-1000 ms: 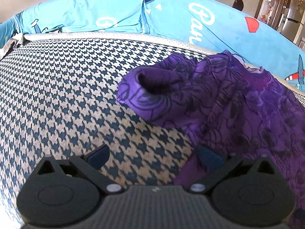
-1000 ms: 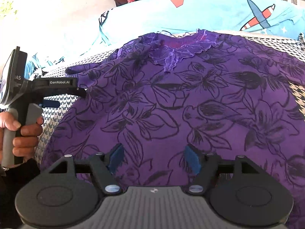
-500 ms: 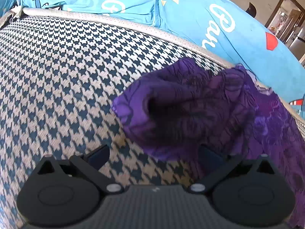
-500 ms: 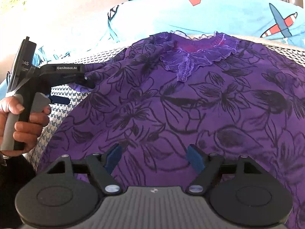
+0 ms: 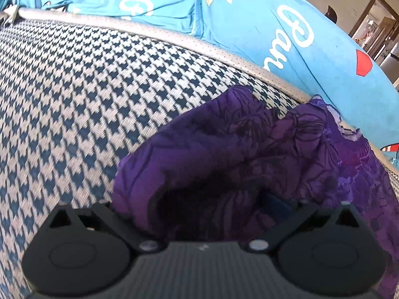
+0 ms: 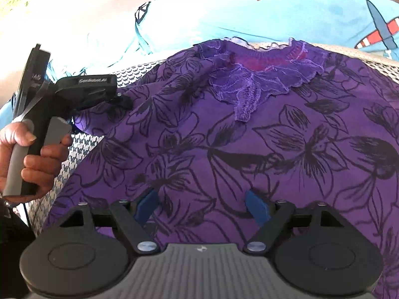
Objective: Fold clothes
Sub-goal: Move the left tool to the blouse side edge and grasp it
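Note:
A purple top with black flower outlines [image 6: 249,149] lies spread on a houndstooth surface [image 5: 74,87], its lace neckline [image 6: 261,84] at the far side. In the left wrist view its bunched sleeve [image 5: 224,149] sits between the wide-apart fingers of my left gripper [image 5: 199,206]. The cloth hides the left pad, and the pads do not press on it. In the right wrist view a hand [image 6: 37,164] holds that left gripper [image 6: 119,97] at the sleeve's end. My right gripper [image 6: 202,205] hovers low over the top's front. Its jaws are opening, with flat cloth under them and none pinched.
A grey piped edge [image 5: 174,37] borders the houndstooth surface at the back. Beyond it lies light blue bedding with white lettering and plane prints [image 5: 249,12]. A doorway [image 5: 379,25] shows far right. Bare houndstooth extends left of the sleeve.
My left gripper has moved forward to the sleeve, which now lies between its fingers. My right gripper has moved across the top and its blue pads stand wider apart.

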Demonstrator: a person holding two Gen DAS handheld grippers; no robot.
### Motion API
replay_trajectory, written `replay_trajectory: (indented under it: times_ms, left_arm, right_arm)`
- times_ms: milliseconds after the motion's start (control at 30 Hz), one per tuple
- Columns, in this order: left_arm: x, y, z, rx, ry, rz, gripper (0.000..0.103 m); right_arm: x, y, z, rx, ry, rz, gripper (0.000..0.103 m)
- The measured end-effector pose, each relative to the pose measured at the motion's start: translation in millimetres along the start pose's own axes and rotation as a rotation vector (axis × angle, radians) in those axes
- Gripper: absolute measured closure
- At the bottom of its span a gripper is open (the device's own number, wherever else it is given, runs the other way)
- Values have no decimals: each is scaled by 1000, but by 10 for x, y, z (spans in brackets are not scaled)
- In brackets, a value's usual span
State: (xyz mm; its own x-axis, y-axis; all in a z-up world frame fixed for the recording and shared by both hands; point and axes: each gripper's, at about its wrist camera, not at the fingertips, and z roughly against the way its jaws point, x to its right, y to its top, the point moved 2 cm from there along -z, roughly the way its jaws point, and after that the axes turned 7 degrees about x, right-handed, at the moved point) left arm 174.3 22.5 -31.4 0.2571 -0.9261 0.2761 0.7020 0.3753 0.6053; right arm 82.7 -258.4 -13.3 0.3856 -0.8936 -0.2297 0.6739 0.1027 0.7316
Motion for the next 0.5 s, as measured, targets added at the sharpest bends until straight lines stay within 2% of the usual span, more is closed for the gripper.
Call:
replay_trajectory:
  times_ms: [133,233,300,333,400,500]
  left_arm:
    - [63,32,-18,-2,-3,-27,13]
    - [113,37,-10,-5,-8,-53,26]
    - [158,34,-8,-2,-1,-81,44]
    - [180,33,-6,1,4,-95,49]
    - [212,37,7,10,13,-116,73]
    - [259,89,51,55,43,-155,85]
  right_arm:
    - [-28,23,-72,-1,-3,42,20]
    - [-34,48,-126,-3,-7,61,17]
    - [-35,67,-154,-3,-8,64,16]
    - [-32,81,-170,-3,-8,61,16]
    - [-23,108,-199,-2,-10,52,16]
    - [-11,149,-234,-1,-17,38,15]
